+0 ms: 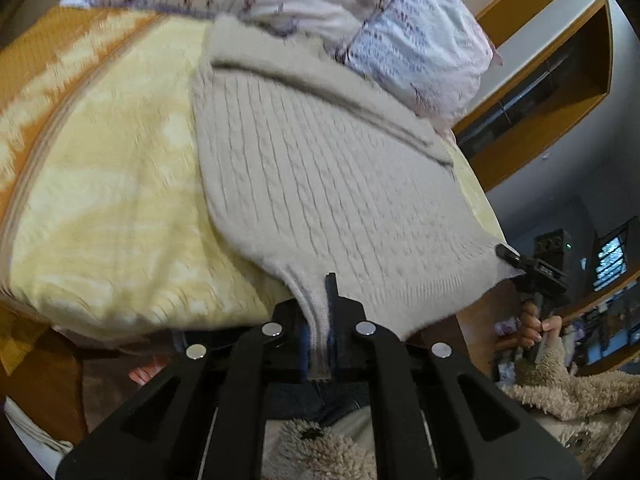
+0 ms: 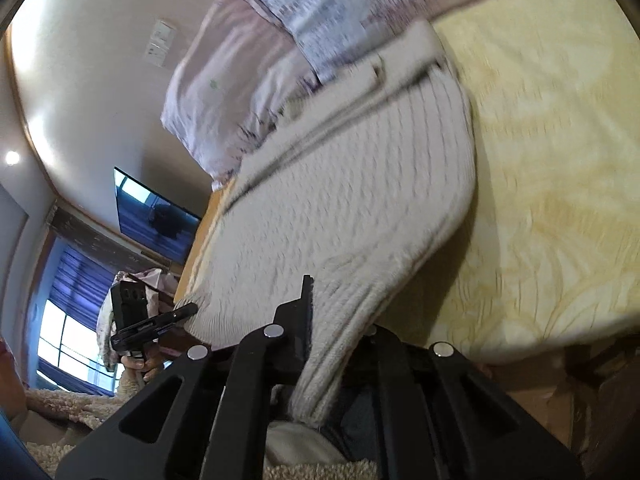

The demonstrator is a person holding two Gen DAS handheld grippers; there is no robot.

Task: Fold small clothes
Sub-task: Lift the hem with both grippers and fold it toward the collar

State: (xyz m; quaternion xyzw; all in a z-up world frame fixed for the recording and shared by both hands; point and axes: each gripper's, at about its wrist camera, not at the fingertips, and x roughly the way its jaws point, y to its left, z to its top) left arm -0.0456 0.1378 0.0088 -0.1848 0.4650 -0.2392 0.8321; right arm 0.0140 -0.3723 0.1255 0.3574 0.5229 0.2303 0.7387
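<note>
Left gripper clamped on cream cable-knit sweater hem corner. Right gripper clamped on the other corner, yellow bedspread underneath

cream cable-knit sweater, ribbed hem, spread flat on yellow bedspread, far end against the pillows, near hem corners pulled off the bed edge, fabric taut between them

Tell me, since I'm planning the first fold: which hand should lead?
Neither clearly. The left tool and right tool each pinch a near corner of the sweater, so both should probably carry the hem together.
</note>
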